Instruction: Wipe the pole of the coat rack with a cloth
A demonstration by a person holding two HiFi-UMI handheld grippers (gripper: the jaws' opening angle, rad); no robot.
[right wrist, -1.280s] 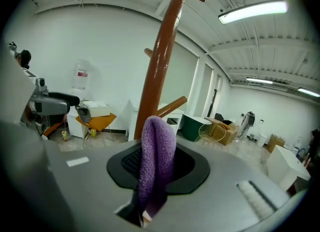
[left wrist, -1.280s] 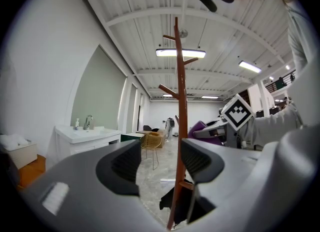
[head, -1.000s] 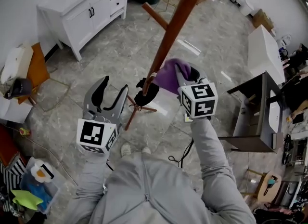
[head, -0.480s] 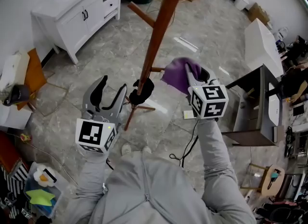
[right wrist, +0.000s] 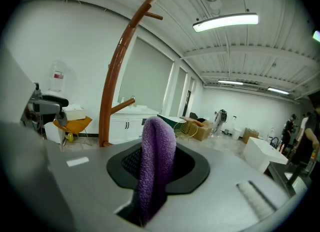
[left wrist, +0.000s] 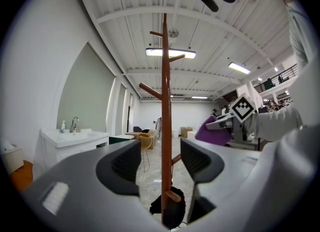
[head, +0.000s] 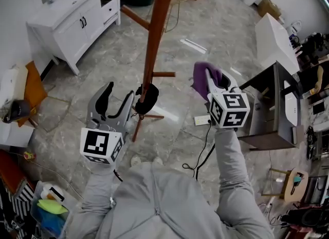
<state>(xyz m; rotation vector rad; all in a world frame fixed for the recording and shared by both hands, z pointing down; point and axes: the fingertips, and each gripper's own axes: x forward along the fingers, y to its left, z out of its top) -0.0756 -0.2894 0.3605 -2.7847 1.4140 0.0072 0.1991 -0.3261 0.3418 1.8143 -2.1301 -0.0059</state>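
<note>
The brown wooden coat rack pole (head: 155, 32) rises from the floor in the middle of the head view, with side pegs and a dark item (head: 146, 98) hanging low on it. My right gripper (head: 209, 78) is shut on a purple cloth (head: 202, 77) and is held clear of the pole, to its right. In the right gripper view the cloth (right wrist: 156, 161) stands folded between the jaws, with the pole (right wrist: 114, 84) off to the left. My left gripper (head: 114, 96) is open and empty, left of the pole's base. In the left gripper view the pole (left wrist: 165, 116) shows between the spread jaws, farther off.
A white cabinet with a sink (head: 72, 17) stands at the back left. A dark desk (head: 271, 112) and a white box (head: 274, 48) are on the right. A cable and power strip (head: 201, 121) lie on the marble floor. Bins and clutter (head: 43, 207) sit at the lower left.
My right gripper has carried the purple cloth off the pole, rightward and away from it. The left gripper has stayed about where it was, still open.
</note>
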